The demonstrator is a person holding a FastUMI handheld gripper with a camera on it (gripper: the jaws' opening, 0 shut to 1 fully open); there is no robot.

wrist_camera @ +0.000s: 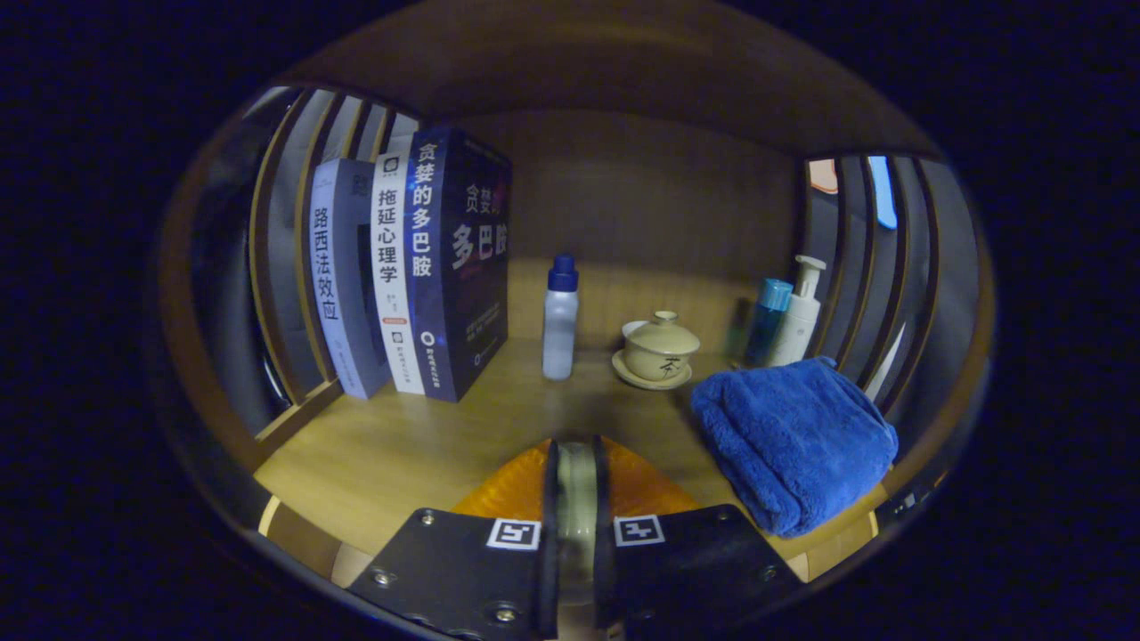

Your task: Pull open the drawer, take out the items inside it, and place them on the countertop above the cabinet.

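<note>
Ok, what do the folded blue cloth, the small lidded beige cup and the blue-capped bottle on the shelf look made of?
The folded blue cloth looks like plush microfibre or terry: fuzzy, matte pile. The small lidded beige cup on its saucer seems glazed ceramic, with a soft sheen. The blue-capped bottle looks like translucent frosted plastic. The gripper holds something pale and smooth between nearly closed fingers; its material is unclear.

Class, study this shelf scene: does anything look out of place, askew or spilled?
Nothing is spilled or toppled. The blue towel lies loosely folded, overhanging the countertop edge. The gripper is shut on a pale object.
</note>
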